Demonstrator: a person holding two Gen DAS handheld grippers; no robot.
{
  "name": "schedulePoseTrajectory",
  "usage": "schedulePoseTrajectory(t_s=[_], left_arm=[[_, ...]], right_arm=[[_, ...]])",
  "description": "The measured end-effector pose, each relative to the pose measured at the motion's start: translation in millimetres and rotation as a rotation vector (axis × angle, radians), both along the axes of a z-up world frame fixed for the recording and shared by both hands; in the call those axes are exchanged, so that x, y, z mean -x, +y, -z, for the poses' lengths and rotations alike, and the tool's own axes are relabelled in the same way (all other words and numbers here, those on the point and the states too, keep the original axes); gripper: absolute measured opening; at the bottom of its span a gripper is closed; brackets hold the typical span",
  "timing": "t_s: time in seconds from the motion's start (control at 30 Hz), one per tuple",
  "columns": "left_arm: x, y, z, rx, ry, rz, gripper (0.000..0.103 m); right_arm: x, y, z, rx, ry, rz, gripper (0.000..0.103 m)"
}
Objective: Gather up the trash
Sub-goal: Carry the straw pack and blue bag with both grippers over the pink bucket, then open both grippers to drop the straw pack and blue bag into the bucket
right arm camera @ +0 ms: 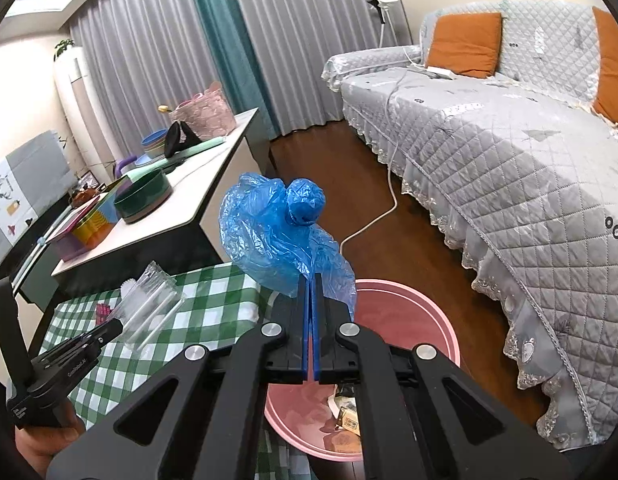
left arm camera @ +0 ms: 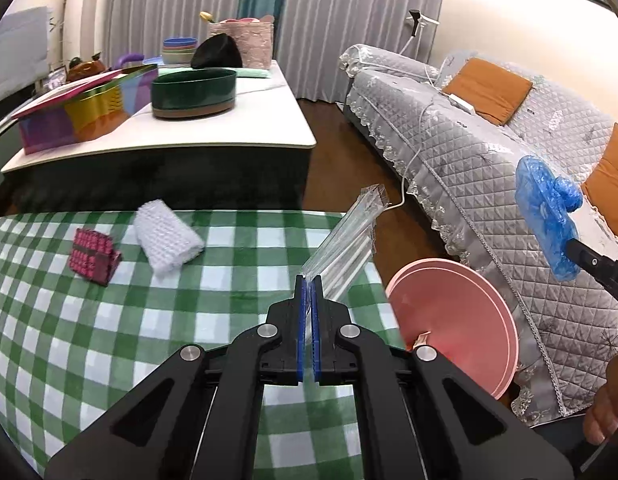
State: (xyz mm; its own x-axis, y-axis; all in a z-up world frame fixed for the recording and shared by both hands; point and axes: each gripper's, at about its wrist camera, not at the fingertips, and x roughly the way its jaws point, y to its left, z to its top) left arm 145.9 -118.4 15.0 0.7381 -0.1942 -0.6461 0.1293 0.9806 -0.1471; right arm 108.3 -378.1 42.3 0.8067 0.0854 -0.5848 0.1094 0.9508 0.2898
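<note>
Living-room setting: grey curtains with a teal panel at 12 o'clock, a sofa [right arm camera: 509, 152] under a quilted grey cover with orange cushions at 2 o'clock, dark wood floor. Nearest surface [left arm camera: 109, 340] carried a green-and-white checked cloth.

Left gripper [left arm camera: 309, 284]: jaws pressed together, pinching the lower end of a clear plastic wrapper [left arm camera: 345, 236]. Wrapper was long, flat and transparent, tilted up toward 1 o'clock, with white rod-like pieces visible inside. It was held above the right edge of the checked cloth.

Right gripper [right arm camera: 310, 280]: jaws pressed together, pinching a crumpled blue plastic bag [right arm camera: 277, 228]. Bag was thin, glossy and wrinkled, with a knotted ball at its top; it was held above the pink bin [right arm camera: 409, 304].

Still lying on the cloth in the left wrist view, at 10 o'clock: a roll of bubble wrap [left arm camera: 167, 236] and, just beside it, a small pink-and-dark patterned packet [left arm camera: 93, 256].

Pink bin stood on the floor between the surface and the sofa; it held several scraps, including a brownish wrapper. Printing on them was too small to read.

Farther white table [left arm camera: 213, 128] carried a dark green oval container [left arm camera: 193, 94], contents hidden.
</note>
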Motion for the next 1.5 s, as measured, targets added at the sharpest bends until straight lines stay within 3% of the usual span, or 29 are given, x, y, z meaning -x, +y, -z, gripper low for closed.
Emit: schedulePoseTrajectory(t_s=[0.57, 1.27, 1.4, 1.5], left_arm=[[-10.8, -43.3, 1.5, 0.003, 0.011, 0.068, 0.002], [-18.2, -104.0, 23.3, 0.016, 0.053, 0.181, 0.002], [-22.6, -113.9, 30.6, 0.012, 0.081, 0.214, 0.004], [-24.4, -118.7, 34.9, 0.000, 0.095, 0.217, 0.025]], right_arm=[[-0.2, -28.7, 6.1, -0.020, 0.028, 0.076, 0.001], [-8.1, -38.7, 27.4, -0.009, 0.100, 0.099, 0.001], [-12.7, -37.3, 34.7, 0.005, 0.135, 0.087, 0.008], [-14.0, -39.1, 39.1, 0.004, 0.148, 0.099, 0.030]])
